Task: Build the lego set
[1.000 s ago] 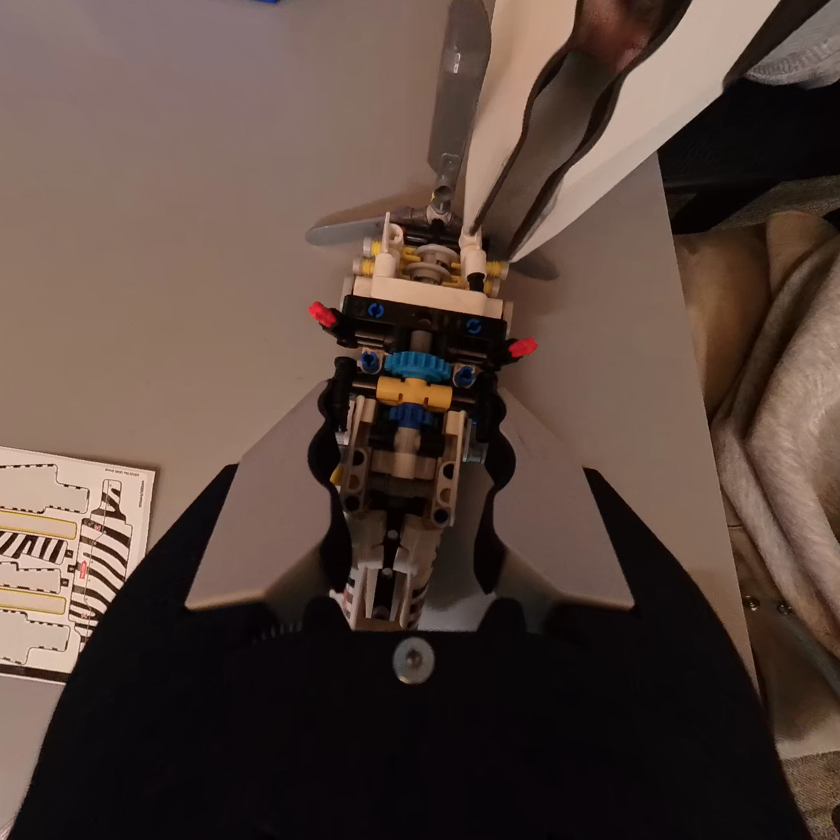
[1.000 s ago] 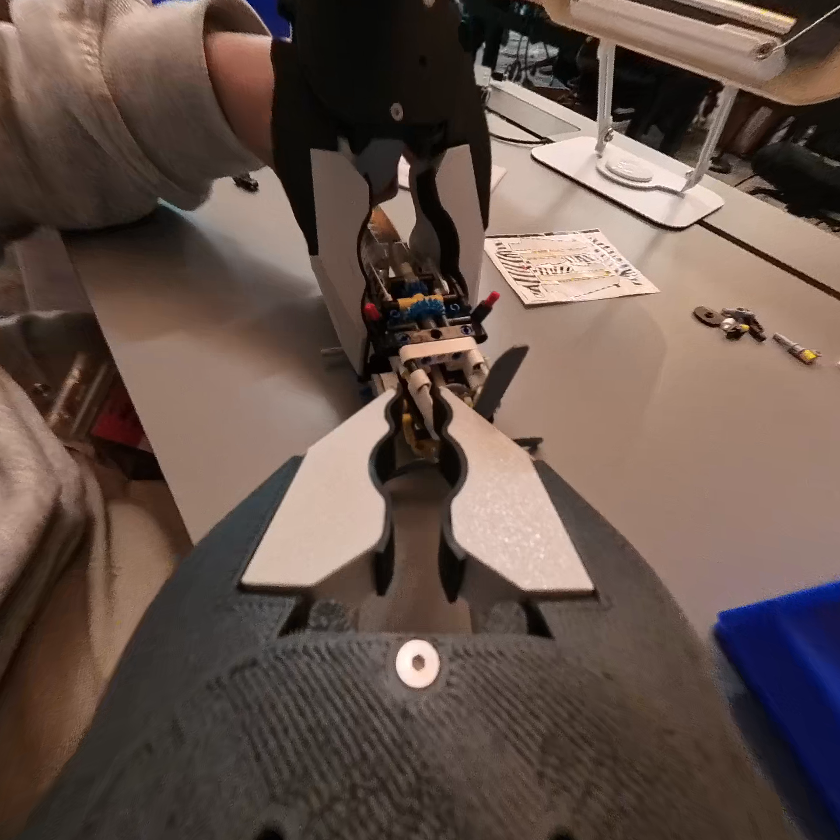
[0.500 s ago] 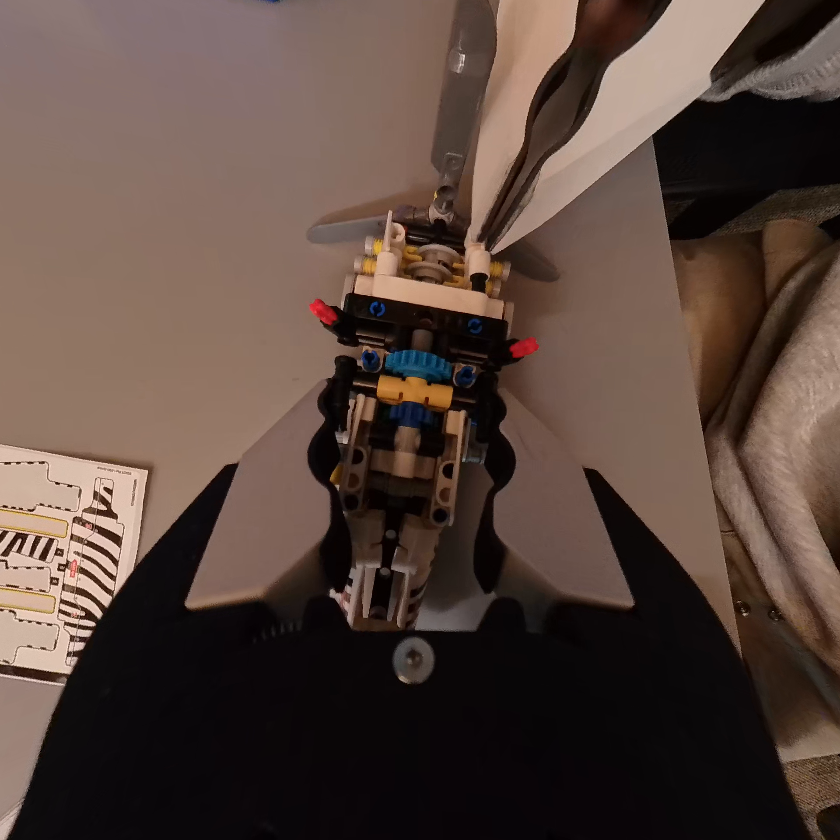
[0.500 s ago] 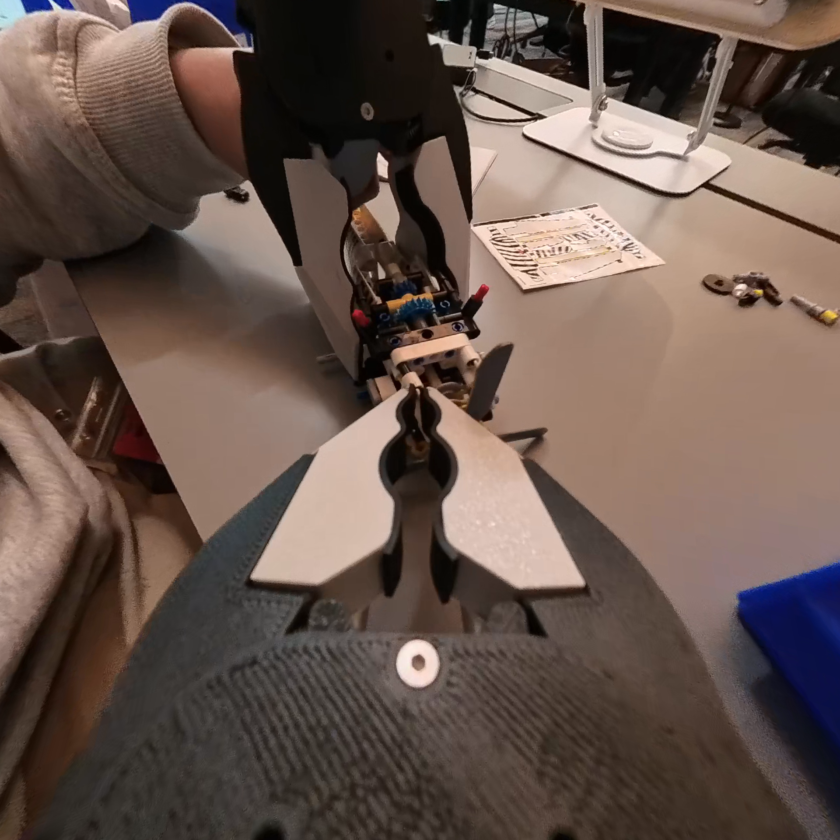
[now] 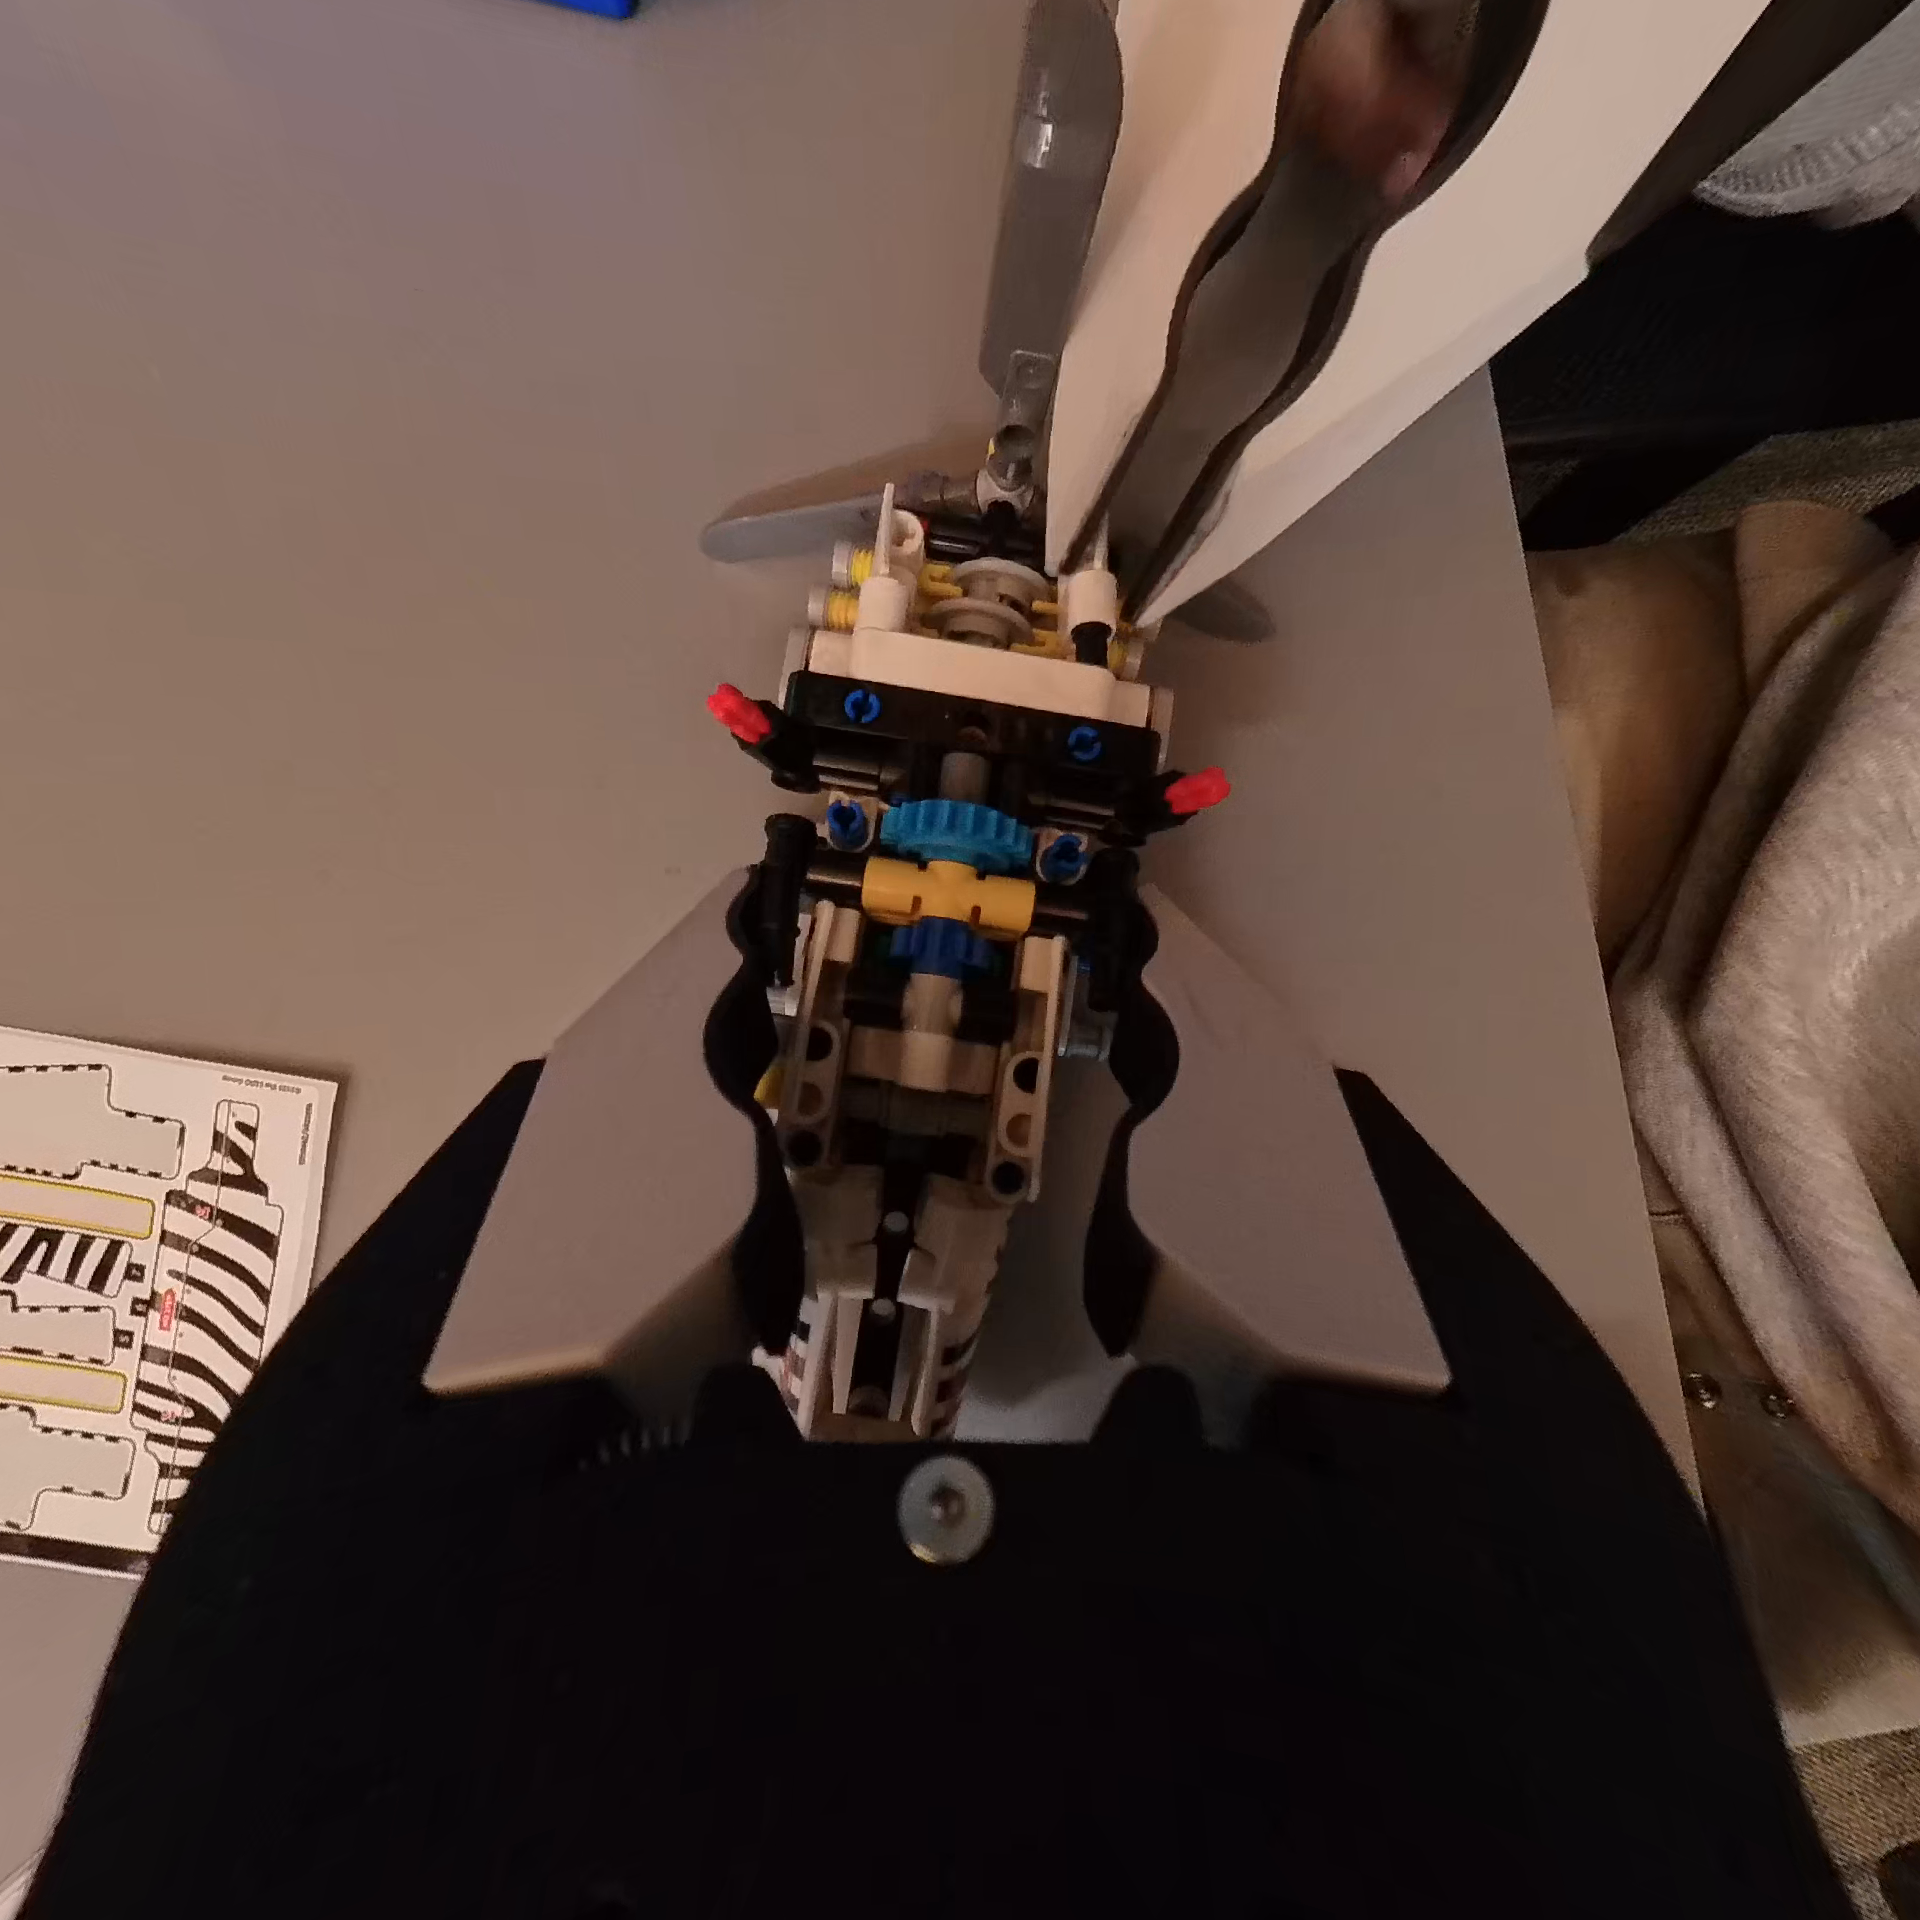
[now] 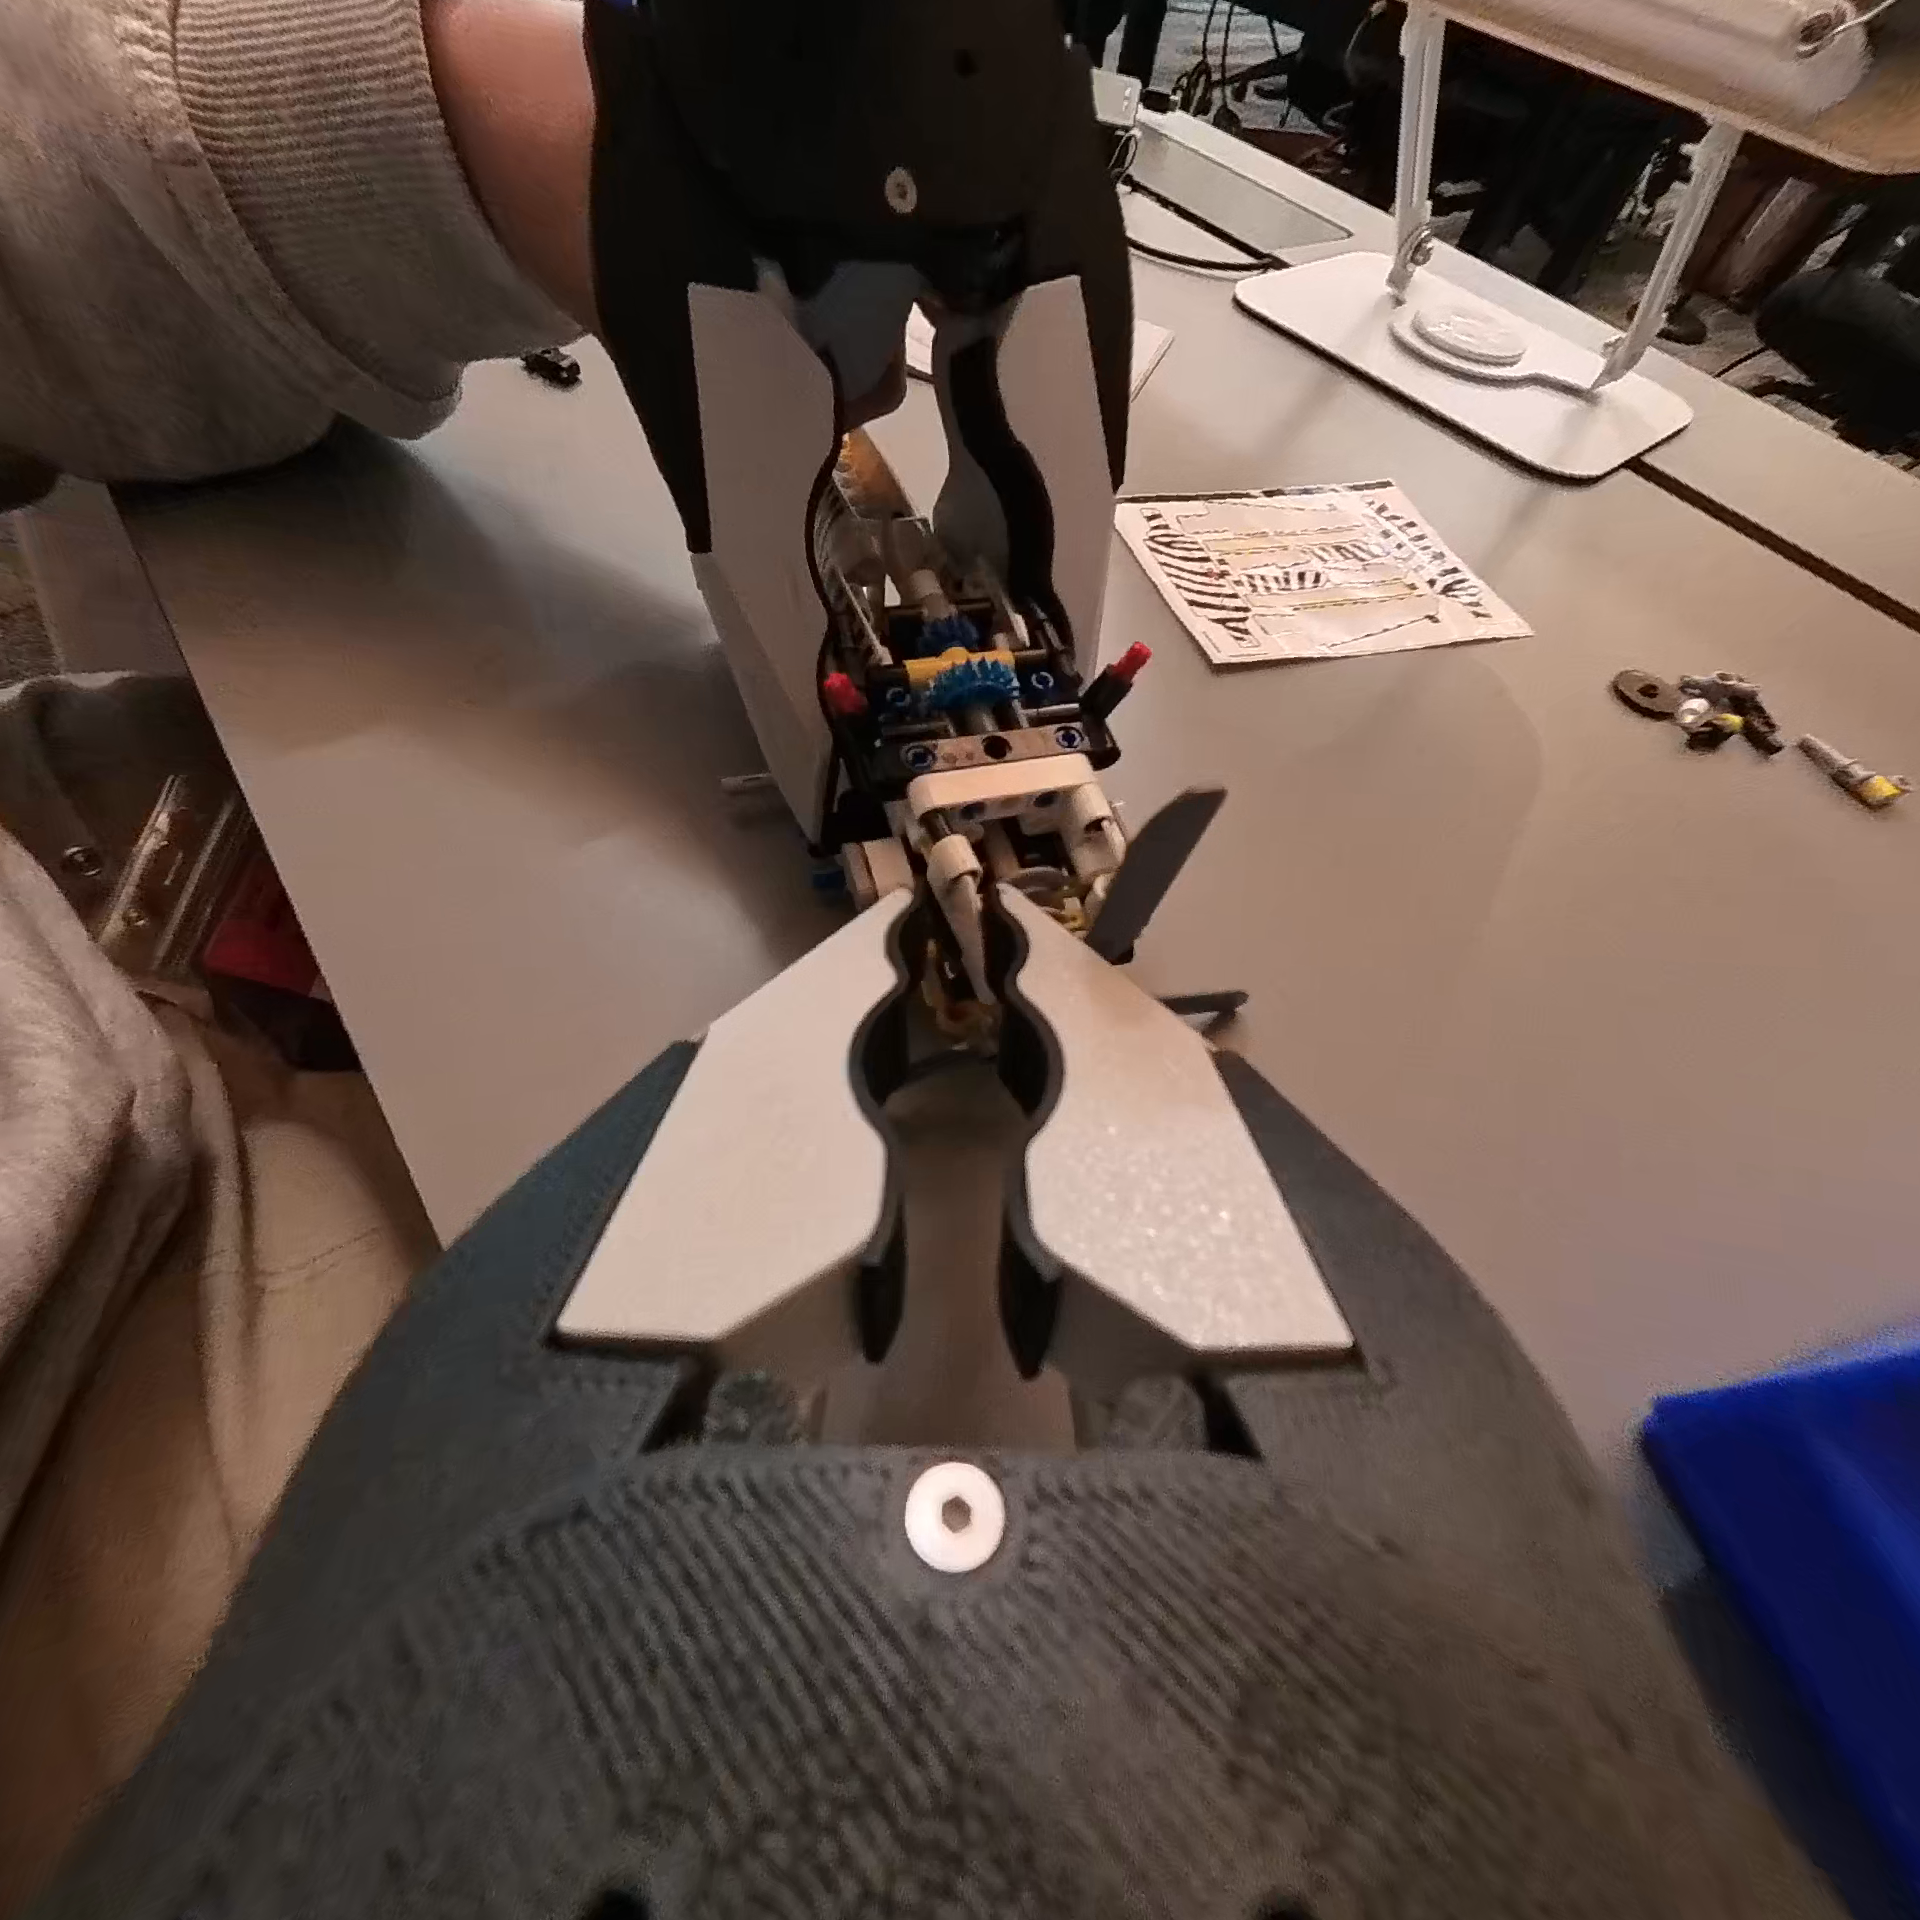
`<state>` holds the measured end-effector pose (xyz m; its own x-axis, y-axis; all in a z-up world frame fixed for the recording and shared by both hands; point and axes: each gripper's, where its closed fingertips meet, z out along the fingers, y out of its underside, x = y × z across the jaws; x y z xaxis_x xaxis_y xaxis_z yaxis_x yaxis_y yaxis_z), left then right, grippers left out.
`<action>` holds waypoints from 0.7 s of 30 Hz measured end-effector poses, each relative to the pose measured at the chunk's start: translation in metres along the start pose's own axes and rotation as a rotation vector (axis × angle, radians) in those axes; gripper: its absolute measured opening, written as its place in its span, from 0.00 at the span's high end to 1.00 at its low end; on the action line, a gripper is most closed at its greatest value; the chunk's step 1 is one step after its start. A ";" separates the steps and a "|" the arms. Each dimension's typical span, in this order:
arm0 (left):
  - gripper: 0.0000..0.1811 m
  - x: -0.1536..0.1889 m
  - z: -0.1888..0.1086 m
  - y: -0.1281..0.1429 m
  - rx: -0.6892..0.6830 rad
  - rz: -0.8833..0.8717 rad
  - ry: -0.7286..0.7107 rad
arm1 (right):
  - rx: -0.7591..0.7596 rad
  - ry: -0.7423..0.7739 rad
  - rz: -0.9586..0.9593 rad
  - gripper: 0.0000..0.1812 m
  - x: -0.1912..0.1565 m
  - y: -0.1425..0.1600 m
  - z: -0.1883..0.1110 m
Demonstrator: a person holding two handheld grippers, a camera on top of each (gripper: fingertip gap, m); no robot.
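The lego model [image 5: 956, 727] is a long white, black and tan build with blue gears, a yellow connector, red pins and grey propeller blades [image 5: 1049, 177] at its front. My left gripper [image 5: 940, 914] is shut on the model's body and holds it on the grey table [image 5: 416, 416]. My right gripper [image 6: 961, 914] faces it from the front end. Its jaws stand a little apart on either side of a small white piece [image 6: 951, 868] at the model's nose. The right gripper also shows in the left wrist view [image 5: 1101, 592], and the left gripper in the right wrist view [image 6: 940, 665].
A zebra-striped sticker sheet [image 6: 1320, 566] lies on the table beyond the model and shows in the left wrist view [image 5: 135, 1278]. Small loose parts [image 6: 1714, 717] lie to the right. A blue bin [image 6: 1808, 1558] sits at the near right. A white stand base [image 6: 1475, 353] is at the back. The table edge [image 5: 1558, 935] runs close by. The tips of one gripper are about 5 cm away from the tips of the other.
My right gripper pinched nearly shut at the model's nose half a second ago and has now opened again to about its earlier gap. The left gripper and model have barely moved.
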<state>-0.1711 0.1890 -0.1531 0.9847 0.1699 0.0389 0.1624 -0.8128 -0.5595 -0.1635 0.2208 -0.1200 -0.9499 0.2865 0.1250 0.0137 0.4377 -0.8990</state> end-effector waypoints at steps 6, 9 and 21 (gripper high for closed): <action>0.65 0.000 0.000 0.000 -0.003 -0.004 0.000 | -0.015 -0.001 0.003 0.98 0.000 0.000 0.000; 0.66 0.000 0.000 0.000 -0.007 -0.009 -0.002 | -0.012 -0.025 0.071 0.98 -0.001 0.000 -0.001; 0.66 0.000 0.001 -0.001 -0.008 -0.008 -0.004 | -0.018 -0.055 0.050 0.99 -0.001 -0.001 0.000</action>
<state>-0.1712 0.1904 -0.1529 0.9830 0.1791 0.0400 0.1711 -0.8158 -0.5524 -0.1627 0.2206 -0.1194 -0.9637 0.2609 0.0567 0.0664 0.4397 -0.8957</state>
